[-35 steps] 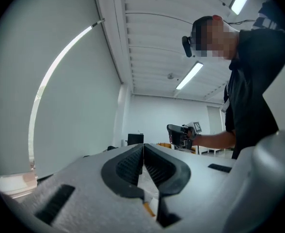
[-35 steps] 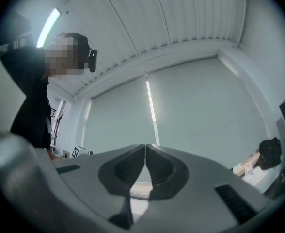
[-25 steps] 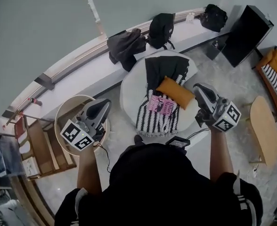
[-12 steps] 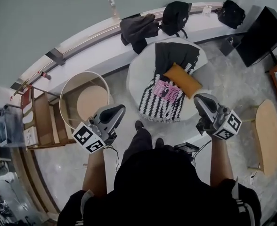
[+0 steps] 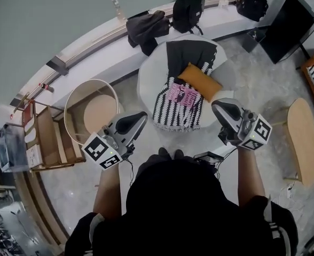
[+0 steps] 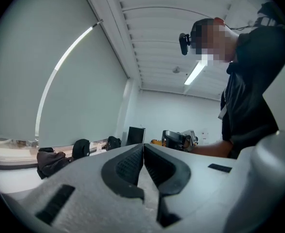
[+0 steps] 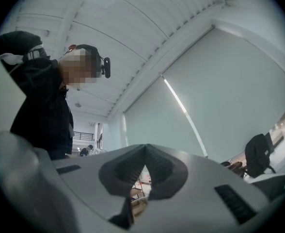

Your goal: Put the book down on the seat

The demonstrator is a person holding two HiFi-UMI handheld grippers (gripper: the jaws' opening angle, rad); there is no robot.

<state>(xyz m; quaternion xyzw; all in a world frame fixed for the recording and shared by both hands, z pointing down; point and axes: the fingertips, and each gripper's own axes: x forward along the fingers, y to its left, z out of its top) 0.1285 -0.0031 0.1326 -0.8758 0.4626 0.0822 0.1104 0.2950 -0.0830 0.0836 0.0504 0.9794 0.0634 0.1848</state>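
Left fingers: my left gripper (image 5: 139,118) is pressed together, pad against pad, with nothing between. It sits lower left of centre in the head view, short of the seat's front edge.
Right fingers: my right gripper (image 5: 219,105) is closed tip to tip too, and empty. It is right of centre, near the seat's lower right rim.
Book: the pink book (image 5: 182,95) lies flat on the striped throw (image 5: 167,116) in the upper middle of the frame. It is just beside the orange cushion (image 5: 199,81) and apart from both my grippers.
Seat: a round white seat (image 5: 145,84), with the throw draped down its front.
Step in hand: I judge the book is already set down, since neither of my grippers carries anything.
Doing it well: I would keep both grippers closed and clear of the throw's fringe, so nothing drags the cloth and slides the book.
Check: the book looks well inside the rim, not overhanging. Whether it leans on the cushion I cannot tell.
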